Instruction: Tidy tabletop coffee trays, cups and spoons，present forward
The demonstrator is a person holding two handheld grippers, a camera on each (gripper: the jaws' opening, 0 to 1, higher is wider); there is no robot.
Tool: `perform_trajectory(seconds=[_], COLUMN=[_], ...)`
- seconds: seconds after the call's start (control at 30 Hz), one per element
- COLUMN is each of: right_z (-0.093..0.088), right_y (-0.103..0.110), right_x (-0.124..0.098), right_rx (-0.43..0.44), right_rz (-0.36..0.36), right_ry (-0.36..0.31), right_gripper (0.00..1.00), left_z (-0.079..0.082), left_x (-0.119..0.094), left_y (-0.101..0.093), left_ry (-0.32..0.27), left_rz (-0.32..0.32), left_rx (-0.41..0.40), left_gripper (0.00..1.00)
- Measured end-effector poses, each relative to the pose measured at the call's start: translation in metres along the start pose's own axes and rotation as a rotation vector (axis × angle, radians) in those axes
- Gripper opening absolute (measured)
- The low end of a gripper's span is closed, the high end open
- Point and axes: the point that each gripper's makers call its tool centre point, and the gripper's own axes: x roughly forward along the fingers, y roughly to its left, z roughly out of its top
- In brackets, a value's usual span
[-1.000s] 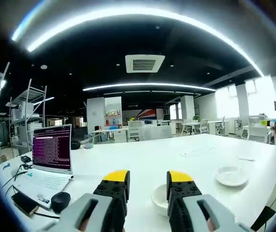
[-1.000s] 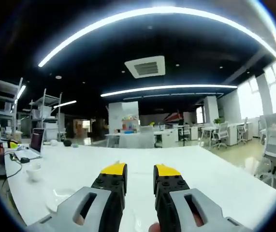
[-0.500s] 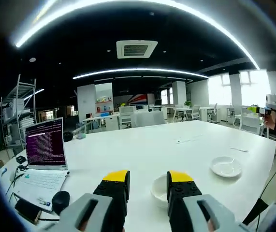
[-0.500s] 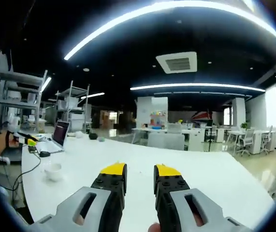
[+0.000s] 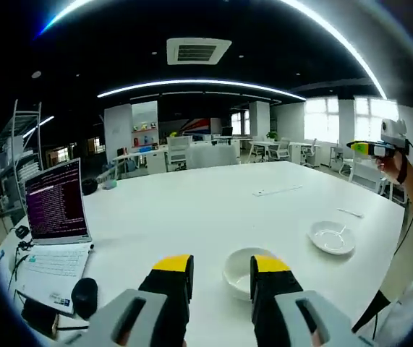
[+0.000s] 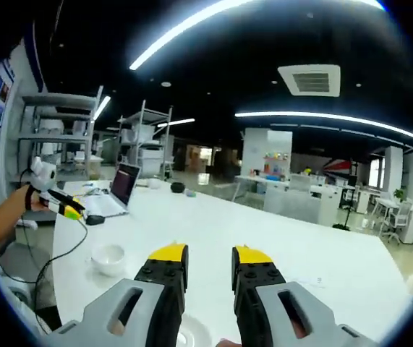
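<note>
Cup (image 5: 244,271), white and bowl-shaped, sits on the white table (image 5: 213,210) near its front edge, just beyond the tips of the left gripper (image 5: 218,269) and partly hidden behind the right-hand jaw. Left gripper hangs above the table w/ jaws apart at a moderate gap, nothing between them. Saucer (image 5: 332,238), also white, lies toward the table's right edge, apart from the cup; a spoon (image 5: 342,233) seems to rest across it (small and pale, hard to be sure). Another thin pale item, prob. a second spoon (image 5: 350,213), lies on the bare top a bit farther back near the same edge.

At the table's left end an open laptop (image 5: 53,238) shows a lit screen, w/ a black mouse (image 5: 84,297) just in front of it and cables at the corner.

Right gripper (image 6: 207,254) is held over the table too, yellow-tipped jaws parted by a narrower gap, empty. In the right gripper view the cup (image 6: 108,259) stands near the table's left edge, and a person's hand (image 6: 41,189) holds the other gripper off that edge. In the left gripper view the right gripper (image 5: 371,147) is held up beyond the table's right edge.
</note>
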Motion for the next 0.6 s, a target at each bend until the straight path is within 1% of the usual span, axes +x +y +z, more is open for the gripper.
perform_trajectory(seconds=[0.07,0.2,0.27,0.3,0.33,0.37,0.43,0.5,0.6], right_z=[0.001,0.004,0.003,0.001,0.002,0.0,-0.002,-0.009,-0.02], right_y=[0.01,0.031,0.045,0.053,0.059,0.064,0.078,0.092,0.112], right_x=[0.012,0.037,0.051,0.057,0.063,0.067,0.079,0.09,0.104], right_rx=[-0.004,-0.017,-0.025,-0.026,-0.029,-0.026,-0.034,-0.04,-0.035], right_rz=[0.034,0.096,0.137,0.161,0.177,0.192,0.223,0.256,0.301], right_ry=[0.018,0.06,0.092,0.114,0.12,0.137,0.168,0.213,0.277], right_gripper=[0.24,0.24,0.24,0.24,0.23,0.23,0.23,0.22,0.22], left_z=[0.001,-0.001,-0.004,-0.004,-0.006,-0.007,-0.009,-0.014,-0.016], left_x=[0.002,0.006,0.008,0.009,0.011,0.013,0.016,0.02,0.025], left_y=[0.0,0.001,-0.001,0.0,-0.001,-0.003,-0.004,-0.005,-0.008], left_ry=[0.008,0.048,0.084,0.093,0.108,0.124,0.142,0.175,0.183], left_rz=[-0.001,-0.006,-0.021,-0.019,-0.024,-0.039,-0.049,-0.058,-0.061], left_rx=[-0.005,-0.003,-0.001,-0.006,-0.002,-0.007,-0.015,-0.03,-0.043], left_gripper=[0.33,0.33,0.34,0.34,0.34,0.34,0.34,0.35,0.35])
